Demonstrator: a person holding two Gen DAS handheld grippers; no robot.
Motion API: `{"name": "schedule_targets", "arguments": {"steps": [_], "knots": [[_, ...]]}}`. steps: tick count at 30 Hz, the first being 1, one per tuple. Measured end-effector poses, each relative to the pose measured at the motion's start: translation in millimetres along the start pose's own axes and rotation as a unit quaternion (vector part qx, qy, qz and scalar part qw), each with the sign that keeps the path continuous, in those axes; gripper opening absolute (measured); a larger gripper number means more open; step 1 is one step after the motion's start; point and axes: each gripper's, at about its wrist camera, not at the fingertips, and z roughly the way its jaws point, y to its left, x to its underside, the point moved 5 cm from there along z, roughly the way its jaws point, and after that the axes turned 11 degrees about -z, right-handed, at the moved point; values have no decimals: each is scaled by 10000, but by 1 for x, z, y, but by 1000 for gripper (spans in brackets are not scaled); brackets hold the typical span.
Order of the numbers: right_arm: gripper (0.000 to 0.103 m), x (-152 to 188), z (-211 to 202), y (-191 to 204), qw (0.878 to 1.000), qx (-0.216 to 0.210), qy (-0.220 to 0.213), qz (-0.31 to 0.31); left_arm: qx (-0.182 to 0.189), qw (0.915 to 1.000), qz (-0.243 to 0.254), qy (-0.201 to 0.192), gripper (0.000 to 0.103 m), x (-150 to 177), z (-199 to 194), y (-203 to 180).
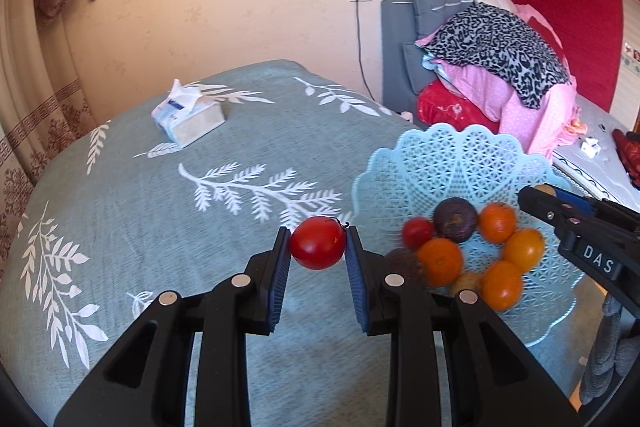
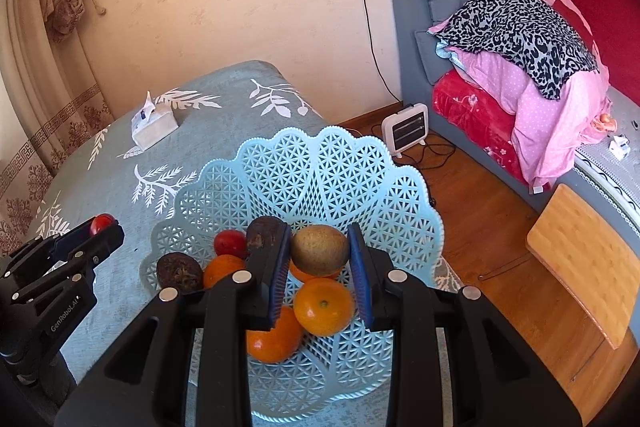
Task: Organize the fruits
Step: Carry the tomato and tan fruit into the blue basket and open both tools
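My left gripper (image 1: 318, 247) is shut on a red tomato (image 1: 317, 243), held above the teal tablecloth just left of the light blue lattice fruit basket (image 1: 460, 163). My right gripper (image 2: 319, 255) is shut on a brown kiwi (image 2: 319, 250), held above the basket (image 2: 320, 163). In the basket lie several oranges (image 2: 324, 307), a small red tomato (image 2: 229, 243) and dark purple passion fruits (image 2: 179, 271). The left gripper with its tomato (image 2: 101, 223) shows at the left of the right wrist view. The right gripper's fingers (image 1: 560, 211) show at the right of the left wrist view.
A tissue pack (image 1: 188, 115) lies at the far side of the table (image 1: 160, 187). Right of the table are a wooden floor, a white heater (image 2: 405, 125), a wooden stool (image 2: 584, 263) and a bed piled with bedding (image 2: 520, 67).
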Motion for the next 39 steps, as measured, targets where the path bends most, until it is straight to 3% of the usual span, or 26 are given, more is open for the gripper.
{"name": "schedule_targets", "arguments": {"steps": [12,16,18,19,25,26,29,33,39], "knots": [[29,5,-3,-11,9998,-99,14,156,848,9959,16,309,28,1,5,-40],[32,4,-4,-9,9997,-190,-2,149,963,9947,-23,348,30,2,5,-43],[43,4,-5,-10,9996,-177,-29,201,954,9948,-13,343,41,2,4,-43],[44,4,-6,-11,9996,-158,-53,234,925,9953,-22,298,46,2,3,-42],[44,3,-7,-11,9996,-126,-91,251,798,9965,-60,223,55,1,2,-36],[49,2,-8,-10,9995,-118,-108,254,743,9970,-53,189,57,0,1,-34],[63,2,-11,-12,9993,-68,-201,296,639,9979,-20,79,77,-1,-1,-31],[75,3,-14,-13,9992,2,-256,310,466,9988,103,-147,89,-3,-7,-29],[85,6,-19,-16,9991,122,-278,304,221,9991,110,-333,92,-6,-13,-23]]}}
